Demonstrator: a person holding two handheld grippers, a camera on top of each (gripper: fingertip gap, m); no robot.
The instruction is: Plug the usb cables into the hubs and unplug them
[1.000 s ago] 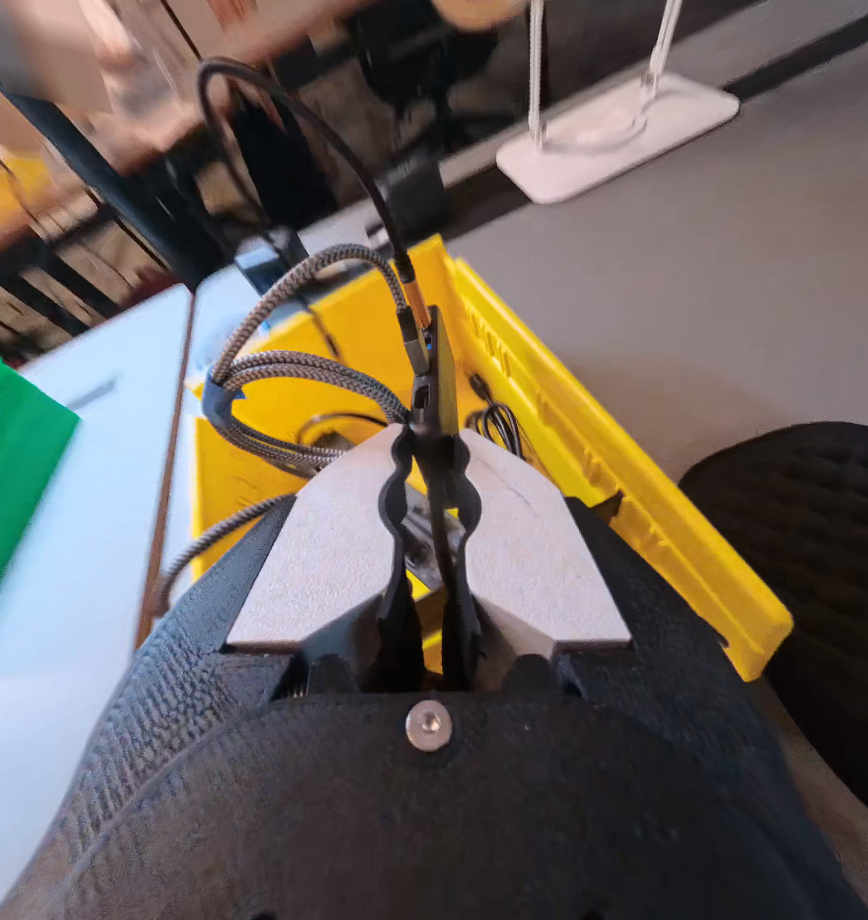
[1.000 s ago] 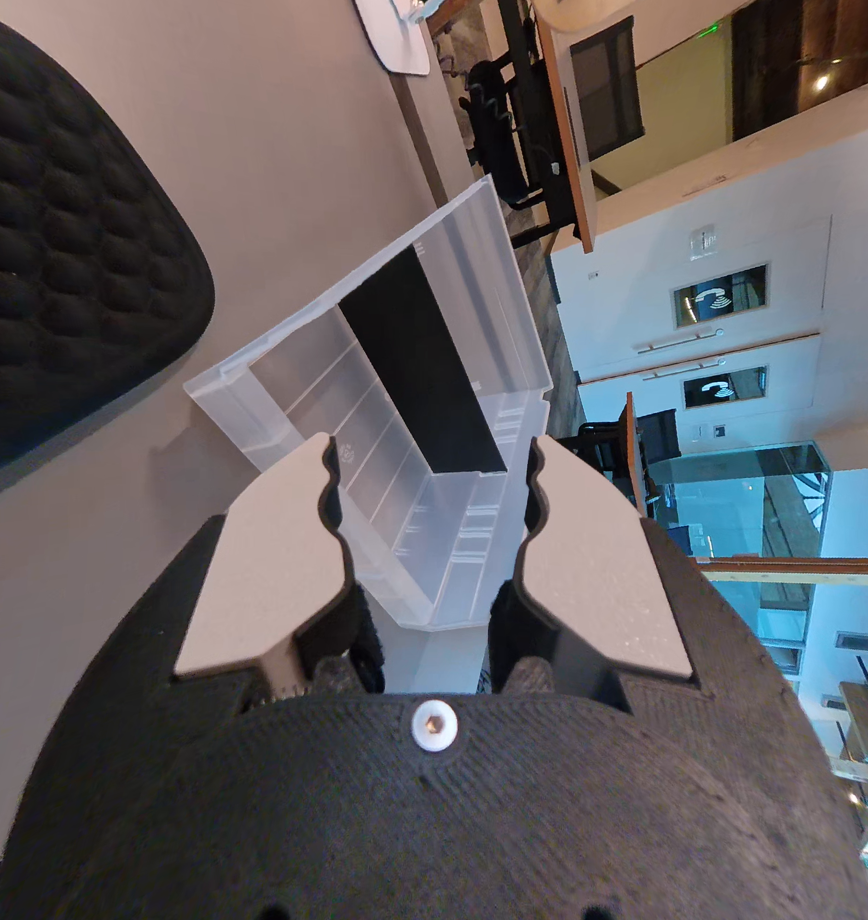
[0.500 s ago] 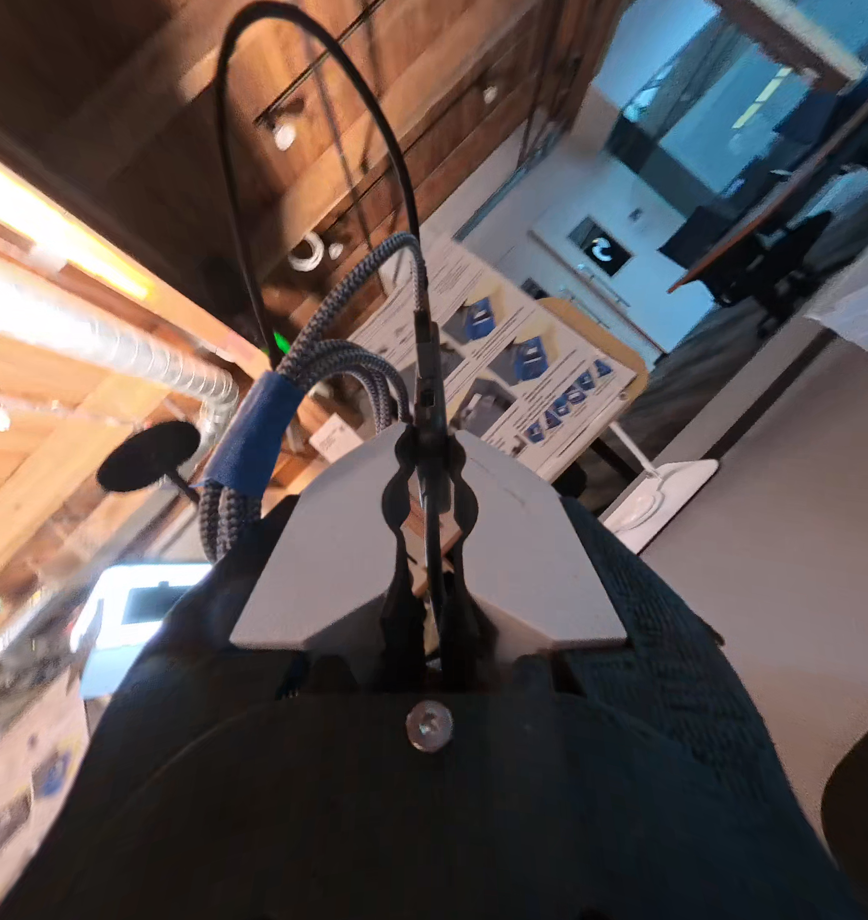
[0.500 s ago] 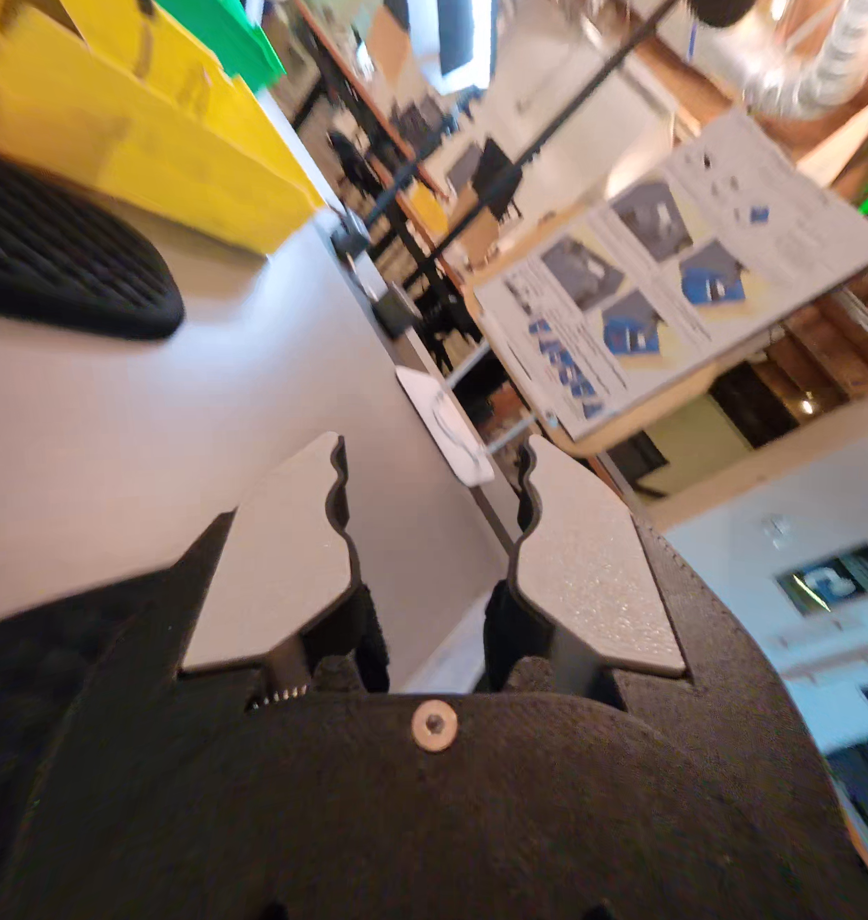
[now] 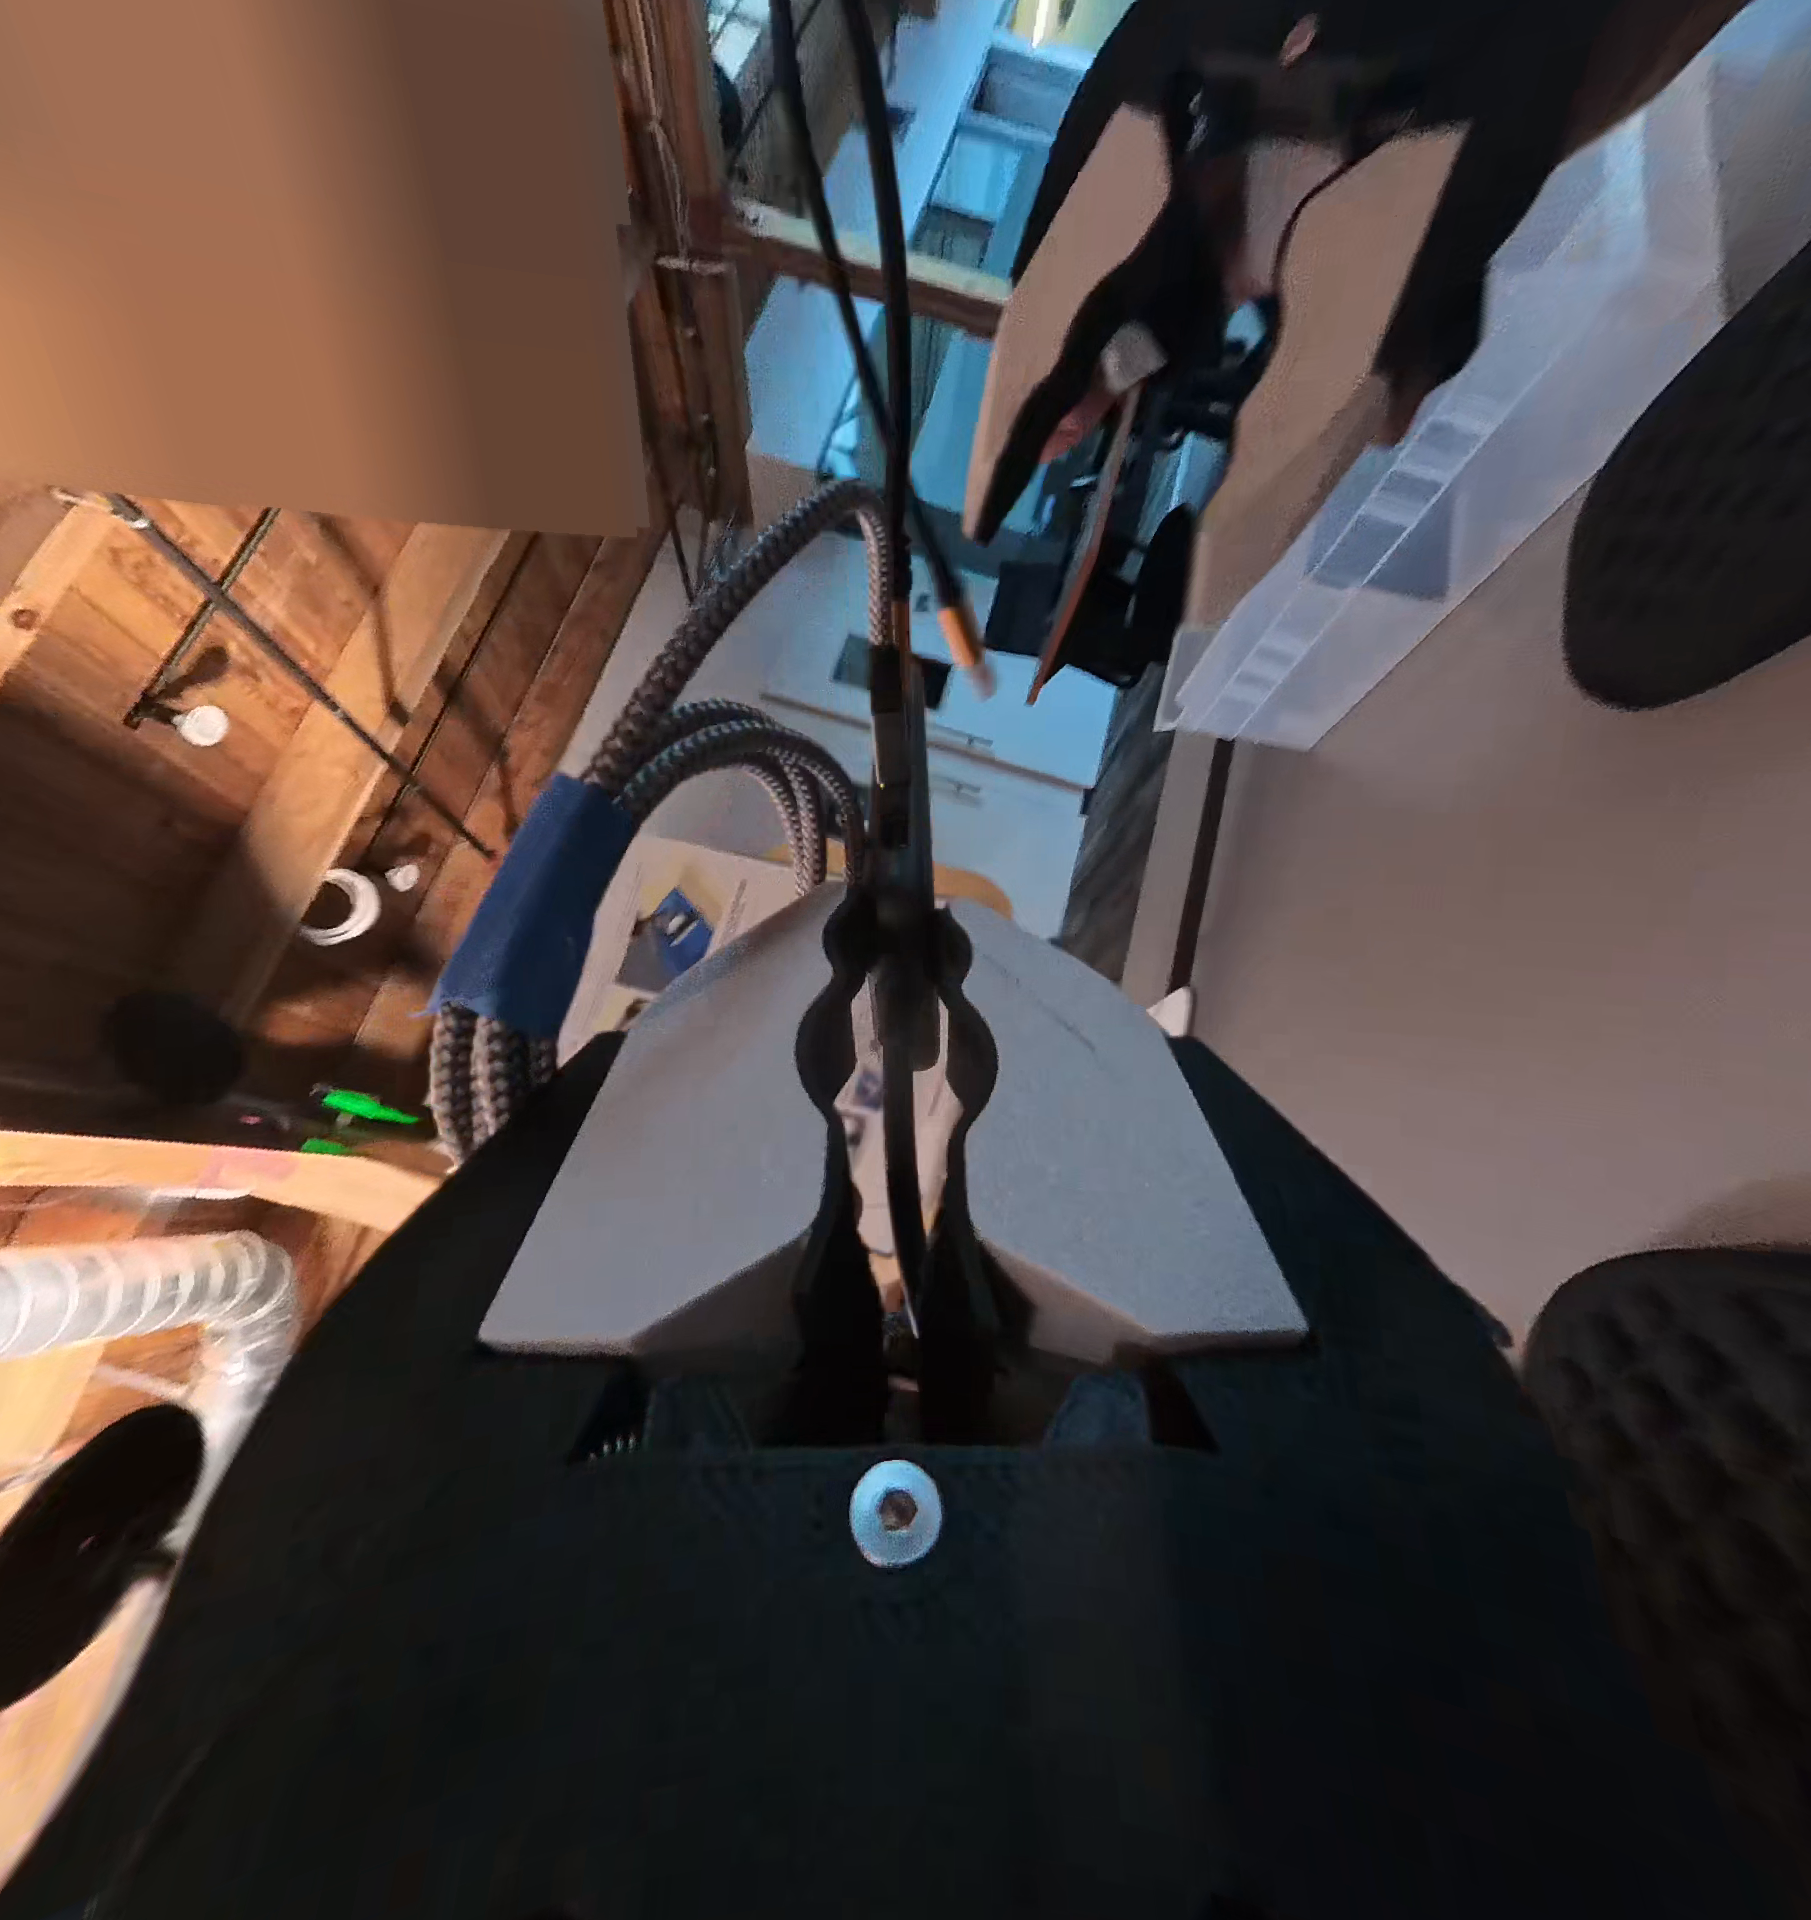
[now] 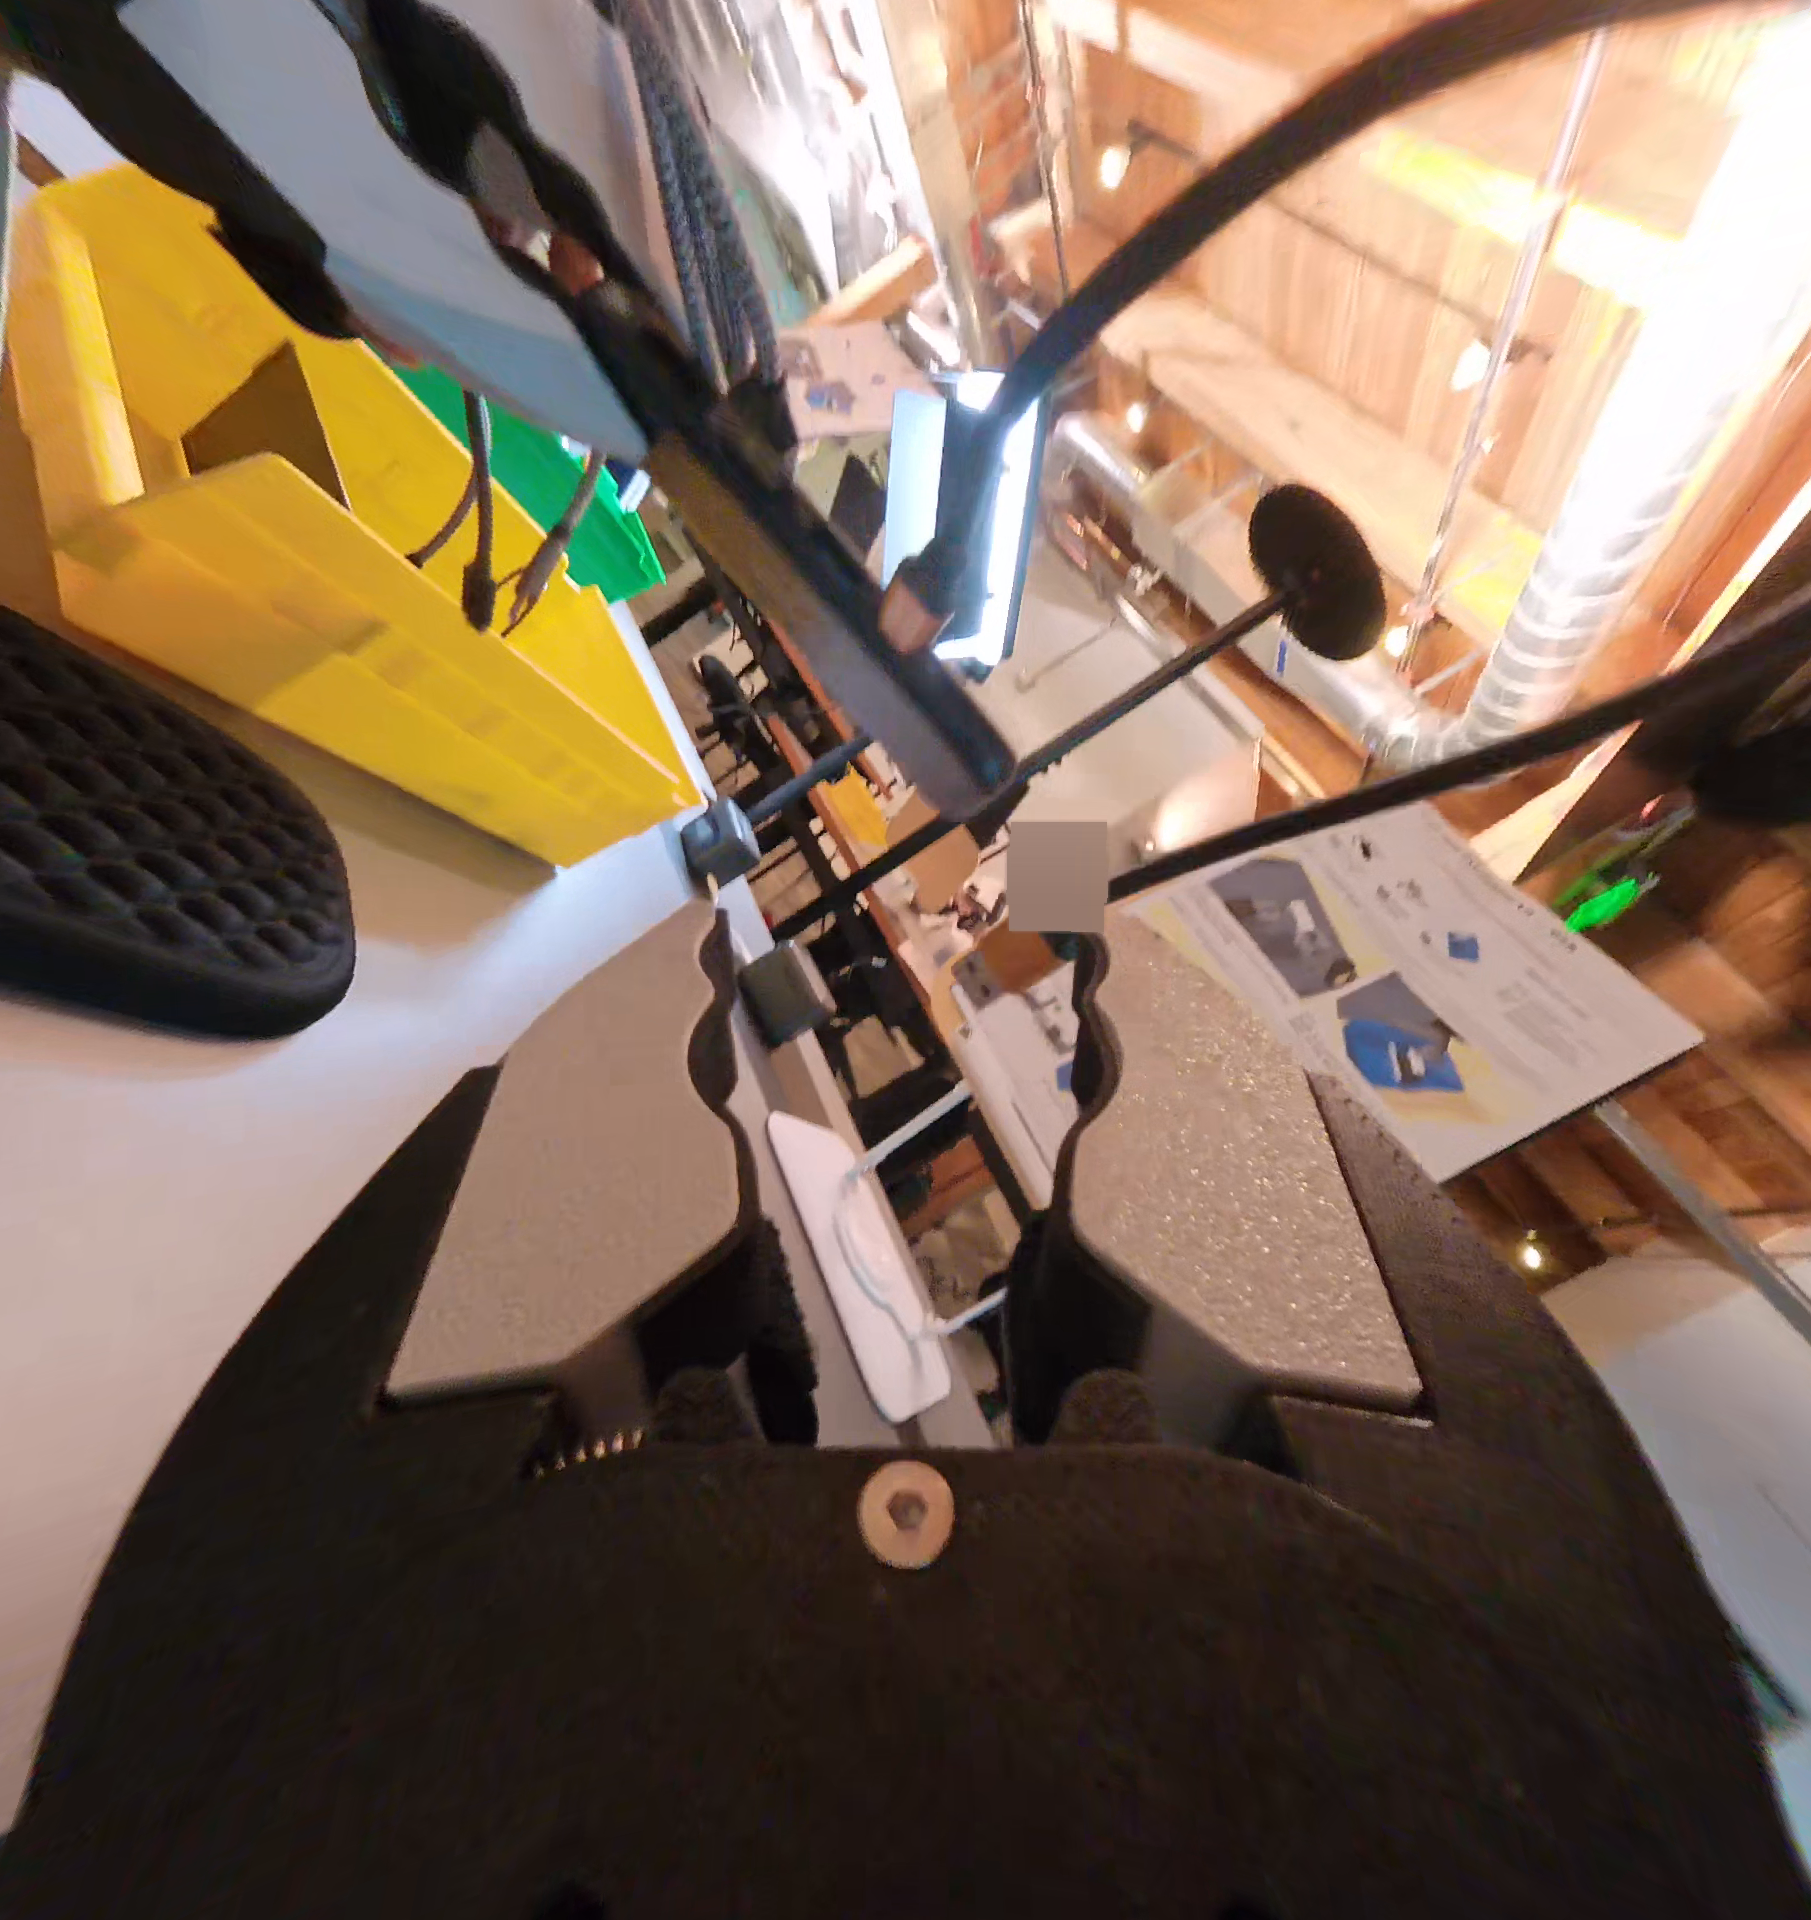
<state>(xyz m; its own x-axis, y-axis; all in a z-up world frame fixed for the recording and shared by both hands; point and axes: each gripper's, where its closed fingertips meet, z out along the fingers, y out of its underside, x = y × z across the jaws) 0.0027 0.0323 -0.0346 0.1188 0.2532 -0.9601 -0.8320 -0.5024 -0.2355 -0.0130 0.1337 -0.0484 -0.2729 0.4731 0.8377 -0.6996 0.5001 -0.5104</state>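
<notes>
Two grippers are raised above the pale table (image 6: 132, 1195), facing each other. Held edge-on, a slim dark hub (image 5: 906, 831) is clamped between the fingers of the left gripper (image 5: 896, 925); in the right wrist view the same hub (image 6: 828, 623) runs as a long dark bar slanting out of that gripper's grey fingers (image 6: 413, 239). Several braided grey cables (image 5: 735, 727), bound together with blue tape (image 5: 532, 914), loop out from the hub's near side, and a thinner black cable (image 5: 870, 260) with an orange-collared plug (image 5: 961, 634) hangs close by the hub's far end; whether that plug is seated cannot be told from the left view, while in the right wrist view the plug (image 6: 916, 603) sits against the hub's side. With nothing between its fingers, the right gripper (image 6: 896, 961) is spread wide, and it shows in the left wrist view as a dark shape with pale fingers (image 5: 1046, 343) beyond the hub. Around them lie a yellow bin (image 6: 361, 623) with loose cable ends hanging over its rim, a green bin (image 6: 558, 499) behind it, a black padded mat (image 6: 122, 831), a clear plastic organiser box (image 5: 1400, 520), and a white stand base (image 6: 859, 1257) at the table's edge. Black rods and a round black disc (image 6: 1316, 571) cross the space between the right gripper and the hub.
</notes>
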